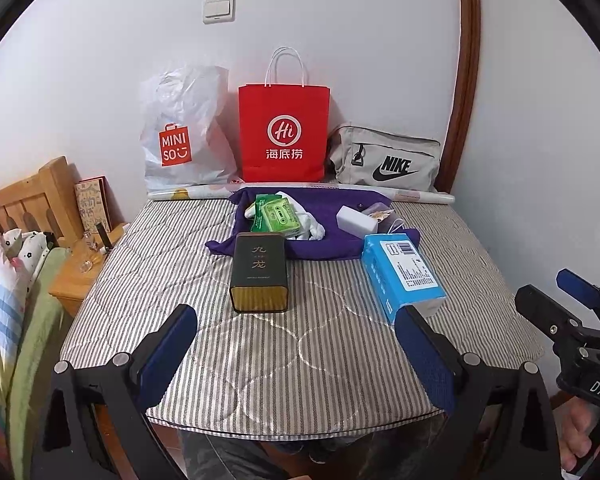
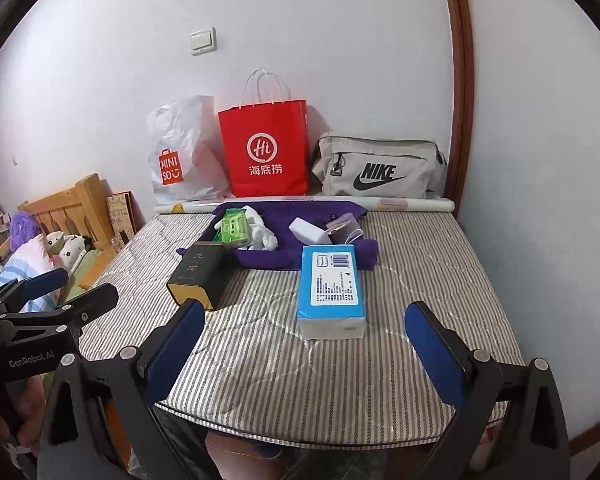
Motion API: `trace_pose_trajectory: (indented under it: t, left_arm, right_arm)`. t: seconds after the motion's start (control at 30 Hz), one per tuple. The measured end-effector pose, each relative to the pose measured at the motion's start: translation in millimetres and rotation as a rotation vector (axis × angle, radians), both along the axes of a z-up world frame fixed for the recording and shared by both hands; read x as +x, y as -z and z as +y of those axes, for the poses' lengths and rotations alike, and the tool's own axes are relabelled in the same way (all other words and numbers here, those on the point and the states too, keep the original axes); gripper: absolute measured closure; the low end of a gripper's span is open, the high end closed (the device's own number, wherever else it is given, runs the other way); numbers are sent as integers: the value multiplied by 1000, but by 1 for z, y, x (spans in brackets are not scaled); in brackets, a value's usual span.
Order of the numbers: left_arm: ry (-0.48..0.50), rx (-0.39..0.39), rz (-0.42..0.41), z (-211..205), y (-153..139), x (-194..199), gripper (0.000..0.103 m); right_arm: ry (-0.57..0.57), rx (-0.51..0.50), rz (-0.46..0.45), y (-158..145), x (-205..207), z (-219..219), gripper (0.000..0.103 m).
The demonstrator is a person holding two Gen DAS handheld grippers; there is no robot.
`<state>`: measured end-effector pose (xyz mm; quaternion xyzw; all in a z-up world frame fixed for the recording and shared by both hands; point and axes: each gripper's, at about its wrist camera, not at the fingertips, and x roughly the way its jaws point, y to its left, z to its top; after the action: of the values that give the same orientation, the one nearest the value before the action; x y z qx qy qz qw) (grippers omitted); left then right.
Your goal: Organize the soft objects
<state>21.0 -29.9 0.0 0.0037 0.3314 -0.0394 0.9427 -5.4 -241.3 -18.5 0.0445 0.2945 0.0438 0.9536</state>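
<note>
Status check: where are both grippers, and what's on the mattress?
Left gripper open, empty. Right gripper open, empty. Blue tissue pack untouched ahead. Dark tin lies beside it.

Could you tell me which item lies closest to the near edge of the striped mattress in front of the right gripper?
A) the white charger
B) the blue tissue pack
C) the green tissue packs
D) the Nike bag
B: the blue tissue pack lies nearest on the striped mattress, ahead of the open right gripper; the others sit farther back.

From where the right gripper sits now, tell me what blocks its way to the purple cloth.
The blue tissue pack lies directly between the open right gripper and the purple cloth, its far end resting on the cloth's near edge. The black tin stands off to the left.
</note>
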Motion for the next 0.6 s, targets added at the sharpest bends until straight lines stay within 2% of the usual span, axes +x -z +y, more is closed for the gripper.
trace_pose_trajectory:
  t: [0.6]
  left_arm:
    - [-4,-4,4,2,0,0,3]
  right_arm:
    - [-10,-2,4,1,0,3,4]
